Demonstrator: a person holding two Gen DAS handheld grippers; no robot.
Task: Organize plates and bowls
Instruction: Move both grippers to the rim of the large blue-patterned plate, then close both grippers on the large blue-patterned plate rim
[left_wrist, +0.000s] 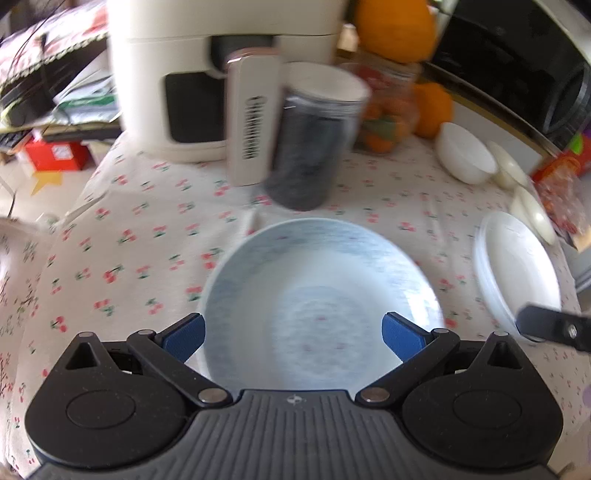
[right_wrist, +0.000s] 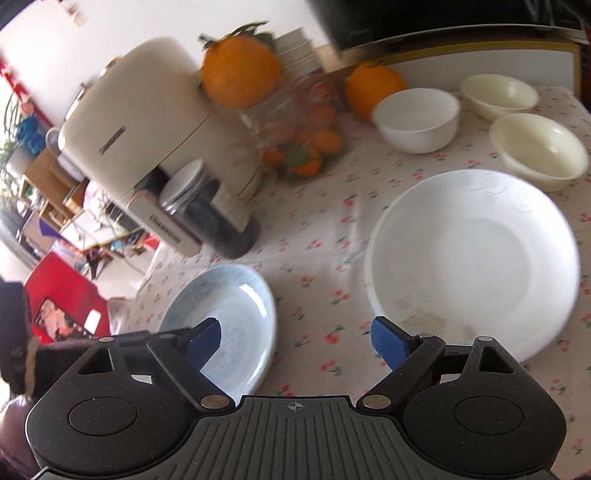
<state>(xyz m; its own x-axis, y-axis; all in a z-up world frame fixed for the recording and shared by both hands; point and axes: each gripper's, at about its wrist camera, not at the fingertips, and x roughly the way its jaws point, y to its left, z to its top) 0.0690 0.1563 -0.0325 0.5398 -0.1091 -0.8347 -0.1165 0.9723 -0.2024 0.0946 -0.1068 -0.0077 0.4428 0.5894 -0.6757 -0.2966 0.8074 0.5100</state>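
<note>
On the desk (right_wrist: 332, 236), which is covered with a cream cloth printed with small red cherries, lie the things to be organised. A pale blue, shallow ceramic plate (left_wrist: 321, 295) sits directly under the left gripper (left_wrist: 293, 334), and the blue-padded fingers (left_wrist: 184, 336) stand wide apart above its near rim without touching it. The right gripper (right_wrist: 295, 341) is also open and holds nothing; it hangs over bare cloth between the blue plate and a large white round plate (right_wrist: 472, 258), which lies a little to its right. Farther back stand a white deep bowl (right_wrist: 417, 118) and two cream bowls (right_wrist: 539, 147), well apart from the plates, near a jar of oranges (right_wrist: 306, 147). A dark jar with a white lid (left_wrist: 314, 140) and a cream kitchen appliance (left_wrist: 192, 74) stand just behind the blue plate. I judge that the plates are stiff, rather heavy and breakable, with a smooth glaze that can slip between the pads. The best place to take hold is probably the raised rim at the near edge, with one finger under it and one on top, because the flat middle gives no grip. The white plate seems to have some pale crumbs near its front edge, so it may be less clean to pinch there. The bowls look lighter, and their thin wall can be pinched at the lip.
</note>
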